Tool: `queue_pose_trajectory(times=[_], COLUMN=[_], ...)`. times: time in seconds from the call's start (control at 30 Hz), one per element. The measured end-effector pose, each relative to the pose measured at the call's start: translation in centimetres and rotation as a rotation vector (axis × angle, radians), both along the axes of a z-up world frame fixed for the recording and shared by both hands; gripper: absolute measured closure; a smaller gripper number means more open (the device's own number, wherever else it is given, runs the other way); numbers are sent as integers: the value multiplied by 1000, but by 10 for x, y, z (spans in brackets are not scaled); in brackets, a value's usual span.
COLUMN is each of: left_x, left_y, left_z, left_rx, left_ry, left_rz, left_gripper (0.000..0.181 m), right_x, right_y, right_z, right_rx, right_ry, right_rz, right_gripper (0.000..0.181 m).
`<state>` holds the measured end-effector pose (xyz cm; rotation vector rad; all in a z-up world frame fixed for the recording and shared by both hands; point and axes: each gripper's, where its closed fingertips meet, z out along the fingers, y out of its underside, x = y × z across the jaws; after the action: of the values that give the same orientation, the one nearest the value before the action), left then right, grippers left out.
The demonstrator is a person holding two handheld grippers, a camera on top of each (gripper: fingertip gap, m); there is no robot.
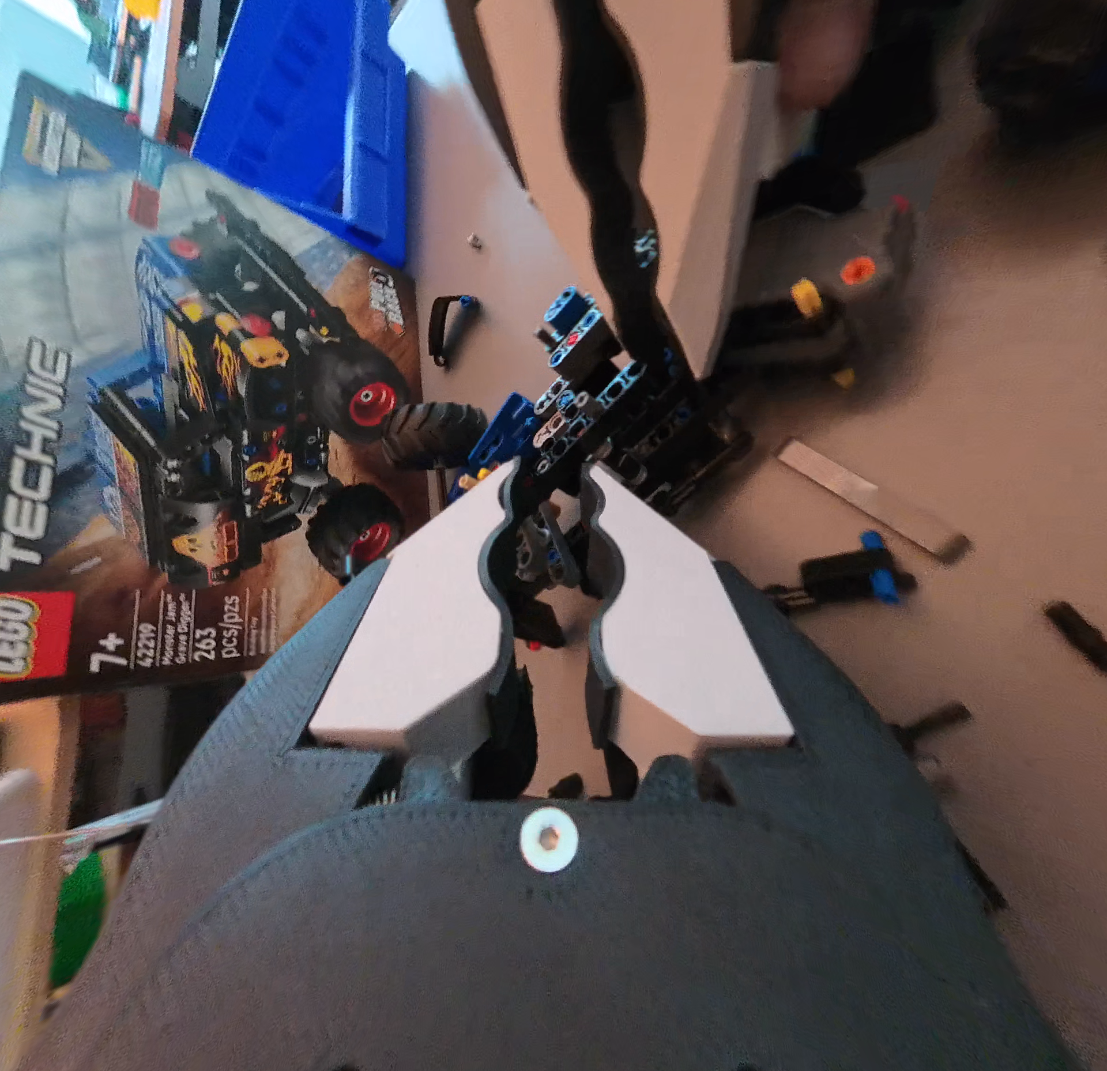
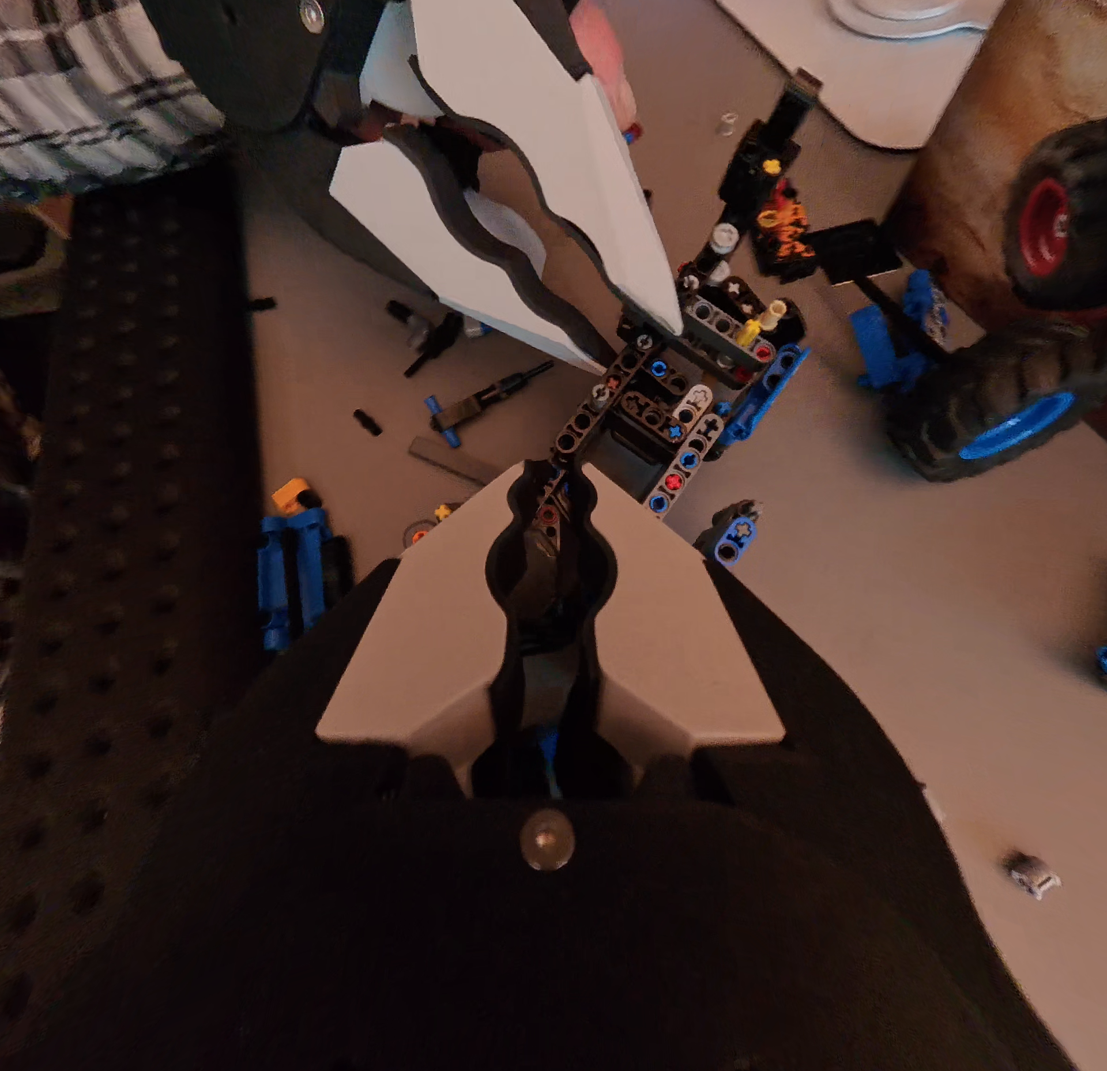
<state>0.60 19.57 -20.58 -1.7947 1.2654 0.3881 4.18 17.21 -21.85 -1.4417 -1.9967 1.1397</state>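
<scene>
A partly built toy-brick chassis of black, grey and blue beams sits just over the tan table. My left gripper is shut on its near end, with grey and black beams between the jaws. My right gripper comes in from the top of the left wrist view and pinches the far end. In the right wrist view the chassis lies ahead. My right gripper is shut on a black beam at its corner. The left gripper clamps the opposite side from the upper left.
The toy set's box and a blue bin lie to the left. A loose black tyre is beside the chassis. A blue-hubbed tyre, a flame-printed piece, blue beams and a black perforated board surround it. Tip to tip, the grippers are about 5 cm apart.
</scene>
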Motion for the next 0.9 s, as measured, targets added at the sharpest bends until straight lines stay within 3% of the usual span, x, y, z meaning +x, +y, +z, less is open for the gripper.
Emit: queue_pose_trajectory(times=[0.1, 0.23, 0.3, 0.57, 0.9], left_x=[5, 11, 14, 23, 24], left_y=[-7, -9, -9, -6, 5], left_z=[11, -8, -14, -6, 1], left_rx=[30, -127, -140, -128, -162], left_ry=[84, 110, 105, -105, -422], left_rz=[-35, -26, -33, 47, 164], left_gripper=[150, 150, 160, 171, 181], right_x=[9, 15, 16, 14, 6], right_y=[-5, -11, -9, -2, 4], right_z=[0, 2, 2, -11, -17], right_rx=[25, 73, 86, 216, 217], right_ry=[-21, -15, -17, -108, -180], right_rz=[55, 109, 95, -34, -35], right_gripper=[170, 171, 171, 164, 167])
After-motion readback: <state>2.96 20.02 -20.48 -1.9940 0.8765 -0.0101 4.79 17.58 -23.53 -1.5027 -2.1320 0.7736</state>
